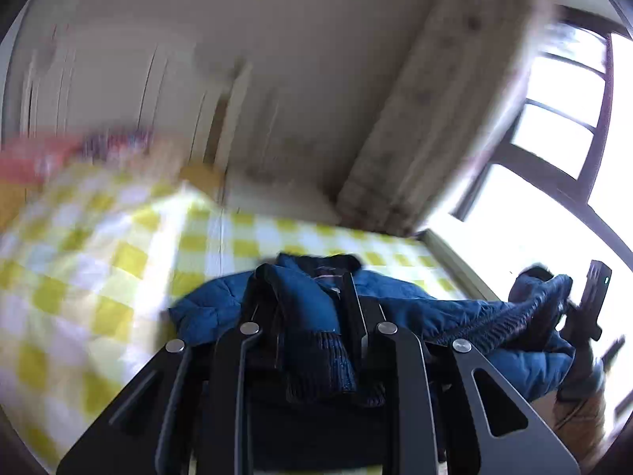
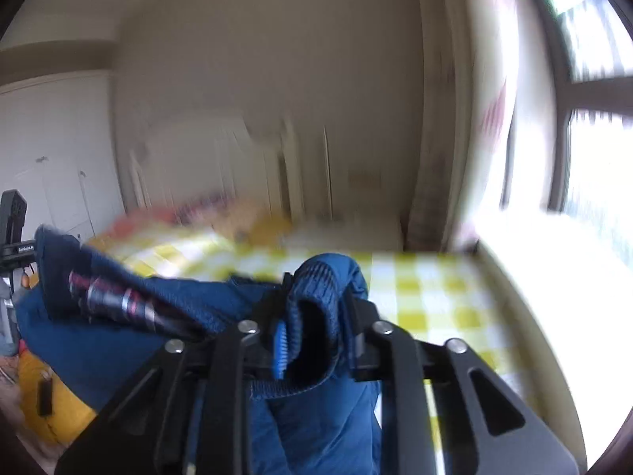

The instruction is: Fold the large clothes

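Yellow-checked bed (image 1: 245, 237) beside bright window (image 1: 561, 126)

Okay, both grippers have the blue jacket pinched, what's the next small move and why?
Probably lower both together toward the checked bedspread. The left gripper and right gripper each clamp a ribbed edge of the blue jacket, which hangs bunched between them over the bed; laying it flat gives a surface to fold on.
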Tool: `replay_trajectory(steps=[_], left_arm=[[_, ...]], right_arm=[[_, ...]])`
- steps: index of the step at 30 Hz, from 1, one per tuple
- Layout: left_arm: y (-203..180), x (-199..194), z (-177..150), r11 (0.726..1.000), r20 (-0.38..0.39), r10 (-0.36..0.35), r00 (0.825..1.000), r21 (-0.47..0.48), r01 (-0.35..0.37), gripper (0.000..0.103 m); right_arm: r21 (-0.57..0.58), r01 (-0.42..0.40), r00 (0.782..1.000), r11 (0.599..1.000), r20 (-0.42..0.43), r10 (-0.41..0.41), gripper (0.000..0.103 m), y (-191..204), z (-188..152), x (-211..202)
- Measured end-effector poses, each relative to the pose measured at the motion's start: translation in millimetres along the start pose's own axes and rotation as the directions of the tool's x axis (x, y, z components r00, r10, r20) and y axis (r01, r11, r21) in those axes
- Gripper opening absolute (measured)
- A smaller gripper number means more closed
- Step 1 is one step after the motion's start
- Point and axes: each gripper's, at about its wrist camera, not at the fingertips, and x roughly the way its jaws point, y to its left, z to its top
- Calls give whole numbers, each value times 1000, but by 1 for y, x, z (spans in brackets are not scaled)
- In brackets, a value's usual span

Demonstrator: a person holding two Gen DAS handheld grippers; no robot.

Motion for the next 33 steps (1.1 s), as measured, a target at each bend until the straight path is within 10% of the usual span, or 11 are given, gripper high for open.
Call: replay_trajectory(steps=[3, 6, 10, 19, 33], left_arm=[[64, 90, 30, 975, -177, -28, 984, -222, -13, 26], [119, 118, 33, 917, -156, -81, 984, -398, 12, 40], [146, 108, 36, 930, -61, -8, 998, -368, -15, 79], [118, 162, -3, 989, -280, 115, 953, -58, -136, 79], [130, 236, -3, 985, -410, 123, 904, -64, -163, 79]], right_arm=[[206, -40, 984, 978, -164, 75, 67, -44, 15, 87], [294, 4, 989, 956, -141, 39, 71, -75, 16, 114], [317, 51, 985, 947, -171, 4, 71, -103, -2, 132], [290, 40, 949, 956, -312, 55, 71, -120, -56, 190], [178, 24, 902, 984, -428, 55, 78, -106, -47, 233]])
